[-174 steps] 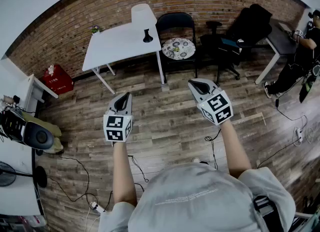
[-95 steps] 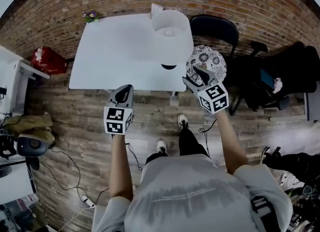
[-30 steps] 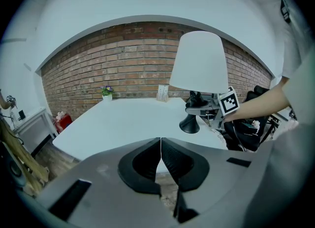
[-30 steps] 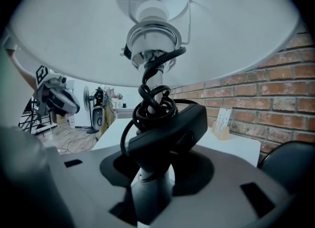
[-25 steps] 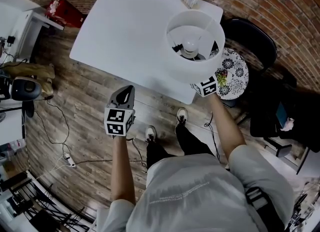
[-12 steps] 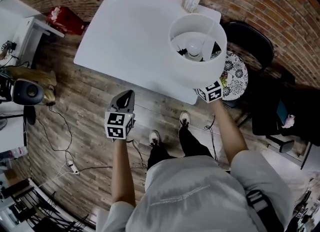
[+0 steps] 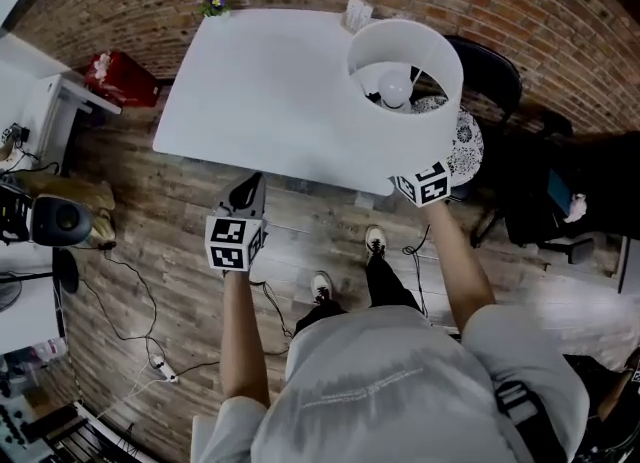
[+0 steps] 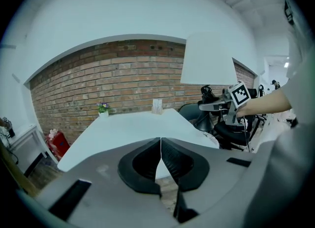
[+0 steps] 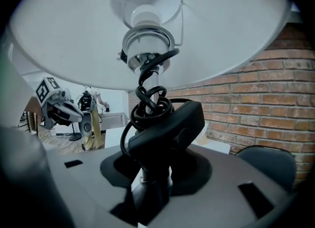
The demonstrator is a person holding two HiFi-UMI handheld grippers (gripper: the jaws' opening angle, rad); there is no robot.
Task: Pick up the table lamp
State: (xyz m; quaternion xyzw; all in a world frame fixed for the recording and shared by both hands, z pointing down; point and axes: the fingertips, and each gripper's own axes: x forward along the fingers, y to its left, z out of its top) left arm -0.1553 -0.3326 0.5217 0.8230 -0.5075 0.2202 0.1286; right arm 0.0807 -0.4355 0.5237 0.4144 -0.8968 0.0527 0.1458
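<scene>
The table lamp (image 7: pixel 405 81) has a wide white shade and a bare bulb (image 7: pixel 397 87); it hangs off the white table (image 7: pixel 250 91), over its right front corner. My right gripper (image 7: pixel 418 183) sits under the shade, shut on the lamp's stem. In the right gripper view the stem (image 9: pixel 147 99) rises from my shut right gripper (image 9: pixel 151 175) to the shade (image 9: pixel 211 30), with a black cord coiled round it. My left gripper (image 7: pixel 252 189) is shut on nothing in front of the table's near edge. From my left gripper (image 8: pixel 160 154) the lifted lamp (image 8: pixel 206 64) shows at right.
A small flower pot (image 7: pixel 213 3) and a white card holder (image 7: pixel 357 13) stand at the table's far edge by the brick wall. A black chair with a patterned cushion (image 7: pixel 463 146) is right of the table. A red box (image 7: pixel 115 76) and cables (image 7: pixel 150 351) lie on the wood floor at left.
The person walked up to the table and my right gripper took the lamp by its stem. Over the last second the lamp moved up and to the right. The left gripper stays shut.
</scene>
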